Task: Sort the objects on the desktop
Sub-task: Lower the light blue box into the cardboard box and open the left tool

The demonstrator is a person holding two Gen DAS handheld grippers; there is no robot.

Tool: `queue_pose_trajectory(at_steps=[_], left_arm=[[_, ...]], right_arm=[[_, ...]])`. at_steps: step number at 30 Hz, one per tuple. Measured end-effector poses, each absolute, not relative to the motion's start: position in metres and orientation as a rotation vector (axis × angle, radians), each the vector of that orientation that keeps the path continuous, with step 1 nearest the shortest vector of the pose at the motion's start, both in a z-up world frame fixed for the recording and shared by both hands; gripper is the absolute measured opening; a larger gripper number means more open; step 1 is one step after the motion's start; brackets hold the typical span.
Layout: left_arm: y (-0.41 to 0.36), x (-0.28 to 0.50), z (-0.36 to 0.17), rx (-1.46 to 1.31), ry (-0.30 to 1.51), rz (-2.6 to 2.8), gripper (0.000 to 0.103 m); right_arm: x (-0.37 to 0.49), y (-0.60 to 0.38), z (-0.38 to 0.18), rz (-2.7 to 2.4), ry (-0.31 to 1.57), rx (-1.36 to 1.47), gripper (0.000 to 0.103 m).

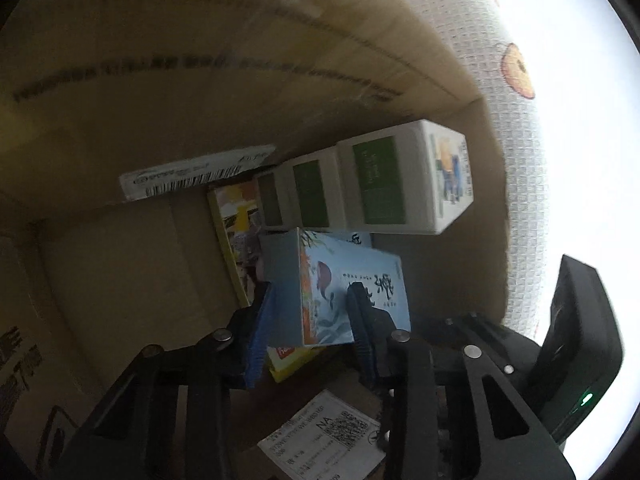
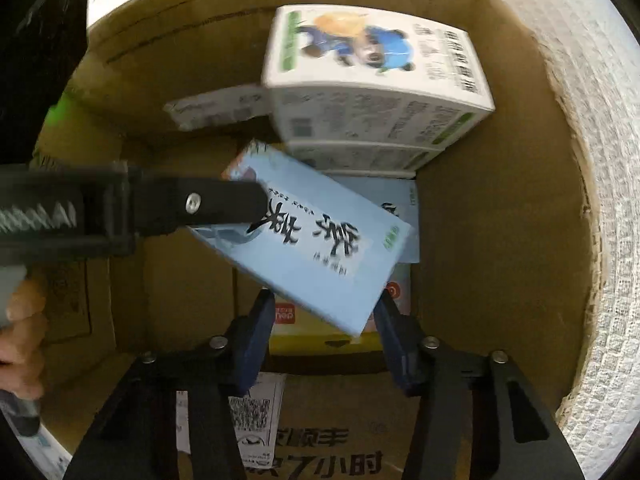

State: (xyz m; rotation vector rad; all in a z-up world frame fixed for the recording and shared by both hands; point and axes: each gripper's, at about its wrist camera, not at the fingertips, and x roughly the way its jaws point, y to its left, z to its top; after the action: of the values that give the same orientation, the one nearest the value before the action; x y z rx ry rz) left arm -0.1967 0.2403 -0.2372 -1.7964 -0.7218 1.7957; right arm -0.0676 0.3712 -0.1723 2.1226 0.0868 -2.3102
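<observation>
White waffle-weave cloth [image 1: 516, 168] with orange print [image 1: 518, 70] under carton; 2 shipping labels [image 1: 320, 436] [image 1: 196, 176] stuck on cardboard.

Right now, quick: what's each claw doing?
Left claw: closed on the blue box.
Right claw: box corner between its fingers; grip cannot be told.

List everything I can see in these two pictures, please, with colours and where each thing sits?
cardboard box: one, brown, around everything.
white cartons: a stack with green panels, at the far wall of the cardboard box.
blue box: one, pale blue with black lettering, tilted above the other items, between the fingers of both grippers.
yellow box: one, on the floor beneath.
shipping labels: white, on the cardboard.
left gripper: black, gripping the blue box.
right gripper: black with blue pads, at the blue box's lower end.
hand: at left edge.
</observation>
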Motion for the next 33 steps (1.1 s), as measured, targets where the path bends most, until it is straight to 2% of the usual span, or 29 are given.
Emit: queue_pose_trajectory(at_steps=[6, 10, 14, 19, 24, 26, 28, 33], left_arm=[[0.248, -0.194, -0.245, -1.813, -0.741, 1.701, 0.035], [0.250, -0.194, -0.246, -1.827, -0.716, 1.698, 0.034], [0.258, -0.196, -0.242, -1.805, -0.721, 1.663, 0.030], [0.268, -0.193, -0.237, -1.804, -0.662, 1.709, 0.030], [0.262, -0.188, -0.237, -1.826, -0.716, 1.685, 0.030], [0.258, -0.186, -0.230, -1.827, -0.709, 1.726, 0.037], [0.251, -0.182, -0.219, -1.799, -0.736, 1.763, 0.057], [0.239, -0.167, -0.183, -1.690, -0.708, 1.849, 0.059]], right_arm=[[-0.069, 0.371, -0.162, -2.375, 0.180, 2.144, 0.047], [-0.065, 0.372, -0.158, -2.397, 0.130, 2.133, 0.047], [-0.055, 0.366, -0.153, -2.407, 0.196, 2.148, 0.047], [-0.041, 0.364, -0.146, -2.402, 0.167, 2.147, 0.047], [-0.030, 0.359, -0.141, -2.411, 0.152, 2.141, 0.047], [-0.025, 0.356, -0.136, -2.422, 0.122, 2.116, 0.047], [-0.019, 0.350, -0.128, -2.438, 0.116, 2.086, 0.047], [-0.002, 0.324, -0.099, -2.502, 0.161, 1.985, 0.048]])
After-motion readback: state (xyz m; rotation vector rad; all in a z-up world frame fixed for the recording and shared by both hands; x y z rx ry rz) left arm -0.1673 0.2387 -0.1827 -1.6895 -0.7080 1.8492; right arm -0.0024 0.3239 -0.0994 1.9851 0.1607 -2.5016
